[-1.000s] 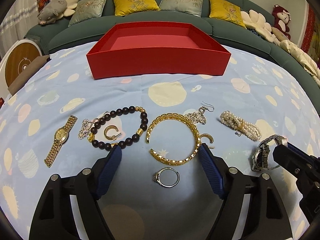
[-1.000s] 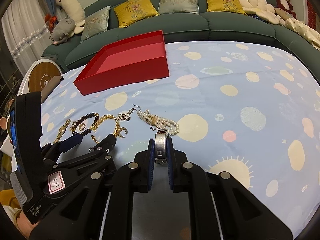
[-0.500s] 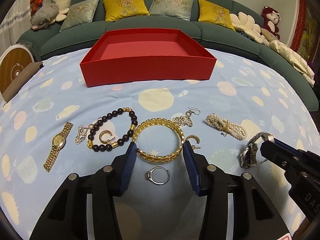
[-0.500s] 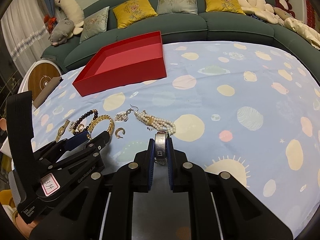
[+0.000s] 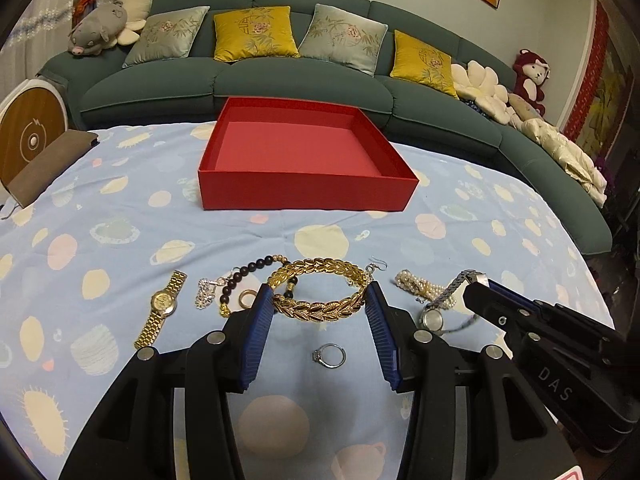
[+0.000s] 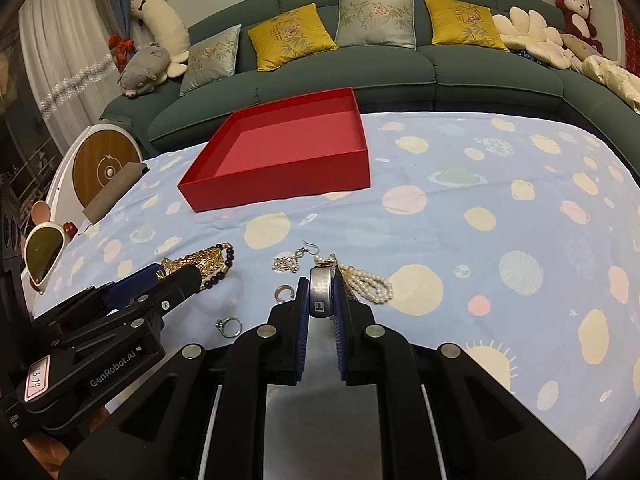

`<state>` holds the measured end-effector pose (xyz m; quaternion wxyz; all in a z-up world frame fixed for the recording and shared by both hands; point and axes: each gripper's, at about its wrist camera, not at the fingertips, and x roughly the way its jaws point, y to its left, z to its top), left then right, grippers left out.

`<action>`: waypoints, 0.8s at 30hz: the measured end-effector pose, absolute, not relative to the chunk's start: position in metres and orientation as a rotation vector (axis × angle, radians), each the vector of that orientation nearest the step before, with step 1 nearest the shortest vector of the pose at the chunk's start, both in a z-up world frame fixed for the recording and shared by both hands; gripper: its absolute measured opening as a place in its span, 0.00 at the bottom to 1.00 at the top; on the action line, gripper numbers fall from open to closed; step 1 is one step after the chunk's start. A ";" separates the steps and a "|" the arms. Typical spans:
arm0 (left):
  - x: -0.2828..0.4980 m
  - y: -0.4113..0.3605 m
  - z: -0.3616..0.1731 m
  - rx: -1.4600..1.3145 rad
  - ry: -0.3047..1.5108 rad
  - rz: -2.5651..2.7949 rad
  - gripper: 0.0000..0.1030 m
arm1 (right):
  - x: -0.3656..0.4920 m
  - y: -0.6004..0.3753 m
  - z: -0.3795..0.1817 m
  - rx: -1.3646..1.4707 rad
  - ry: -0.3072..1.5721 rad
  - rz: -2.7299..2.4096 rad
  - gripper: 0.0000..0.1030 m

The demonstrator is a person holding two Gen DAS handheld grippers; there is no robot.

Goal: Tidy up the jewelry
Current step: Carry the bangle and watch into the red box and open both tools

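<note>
Gold bangle (image 5: 320,290) clamped between left tongs (image 5: 319,306), off the cloth.

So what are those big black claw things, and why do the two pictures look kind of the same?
They are two grabbers a person holds, one per hand, each carrying a camera looking along its fingers. So you get a left picture and a right one of one table.

The left gripper squeezes a gold bangle. The right gripper is shut on a silver watch.

On the spotty cloth lie a gold watch, a dark bead bracelet, a pearl bracelet, a ring and earrings. The red box looks empty.
</note>
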<state>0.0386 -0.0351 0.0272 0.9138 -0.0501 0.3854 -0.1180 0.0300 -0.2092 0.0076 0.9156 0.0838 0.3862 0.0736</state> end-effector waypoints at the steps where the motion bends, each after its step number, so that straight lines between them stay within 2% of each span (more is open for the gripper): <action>1: 0.039 -0.032 0.031 -0.105 0.786 -0.238 0.43 | 0.031 -0.206 0.010 0.171 0.792 0.158 0.11; 8: 0.051 -0.005 0.065 -0.145 0.743 -0.209 0.43 | 0.042 -0.189 0.027 0.163 0.762 0.202 0.11; 14: 0.085 0.006 0.101 -0.101 0.673 -0.188 0.43 | 0.071 -0.187 0.070 0.164 0.703 0.248 0.11; 24: 0.211 -0.004 0.117 -0.036 0.639 -0.135 0.43 | 0.210 -0.188 0.105 0.162 0.672 0.236 0.11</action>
